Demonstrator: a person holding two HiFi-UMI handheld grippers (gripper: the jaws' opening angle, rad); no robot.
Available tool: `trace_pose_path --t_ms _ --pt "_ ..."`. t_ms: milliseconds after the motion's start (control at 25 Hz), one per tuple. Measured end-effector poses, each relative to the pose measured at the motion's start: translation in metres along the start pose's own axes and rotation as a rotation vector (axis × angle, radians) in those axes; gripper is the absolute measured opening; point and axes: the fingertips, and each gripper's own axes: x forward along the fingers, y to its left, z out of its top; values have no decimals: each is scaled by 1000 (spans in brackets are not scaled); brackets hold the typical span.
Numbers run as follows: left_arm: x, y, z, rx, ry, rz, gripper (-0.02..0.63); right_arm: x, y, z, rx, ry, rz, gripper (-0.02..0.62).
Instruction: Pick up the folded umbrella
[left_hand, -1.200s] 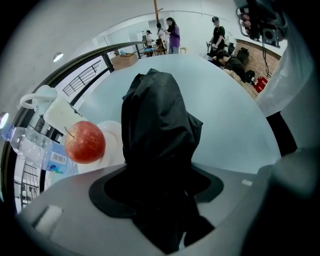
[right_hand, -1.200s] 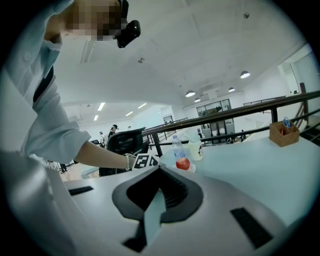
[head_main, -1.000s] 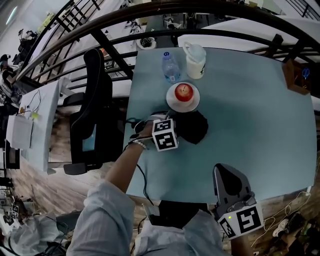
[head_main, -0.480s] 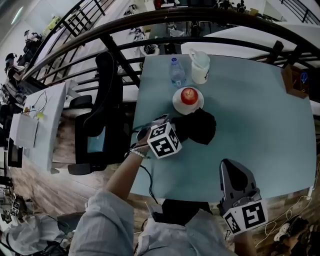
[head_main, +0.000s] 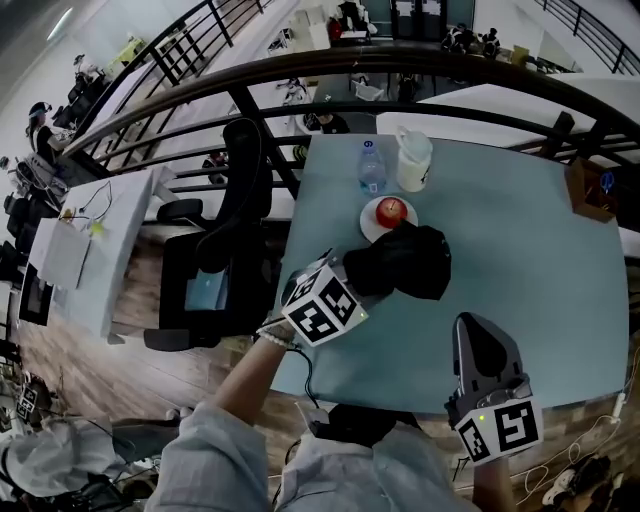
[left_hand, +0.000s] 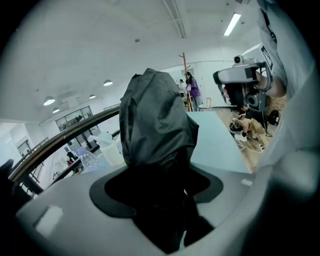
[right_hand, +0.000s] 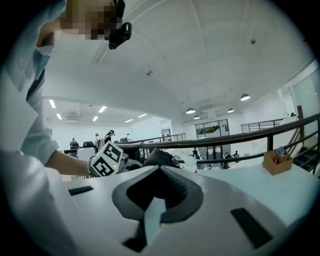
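The folded umbrella (head_main: 408, 262) is a black bundle of fabric, held up above the teal table (head_main: 530, 260) just in front of the apple plate. My left gripper (head_main: 362, 278) is shut on its near end, the marker cube toward the table's left edge. In the left gripper view the umbrella (left_hand: 155, 125) rises straight out from between the jaws of the left gripper (left_hand: 159, 187) and fills the middle. My right gripper (head_main: 478, 338) hovers over the table's near edge, shut and holding nothing. In the right gripper view, the right gripper (right_hand: 156, 197) points toward the umbrella (right_hand: 161, 157).
A red apple (head_main: 391, 210) lies on a white plate (head_main: 372, 224) behind the umbrella. A water bottle (head_main: 371, 168) and a white jug (head_main: 414, 160) stand at the far edge. A wooden box (head_main: 586, 186) sits far right. A black office chair (head_main: 225, 240) stands left of the table, with railings beyond.
The left gripper has risen with the umbrella in it, lifting it off the table and nearer the head camera. The right gripper has stayed near the table's front edge.
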Motion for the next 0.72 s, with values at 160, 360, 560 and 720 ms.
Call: trace_pose_path --t_ms 160,360,560,720 --pt "-28 1 23 -41 -82 56 288 0 -2 11 -19 -25 -4 0" --pt "-69 1 55 -85 -218 121 288 0 -1 23 -36 -54 -9 0" --pt "-108 1 75 -156 -348 179 288 2 -1 34 -57 -83 -12 0" --pt "-134 1 84 -208 -427 218 288 6 -2 42 -69 -103 -13 0"
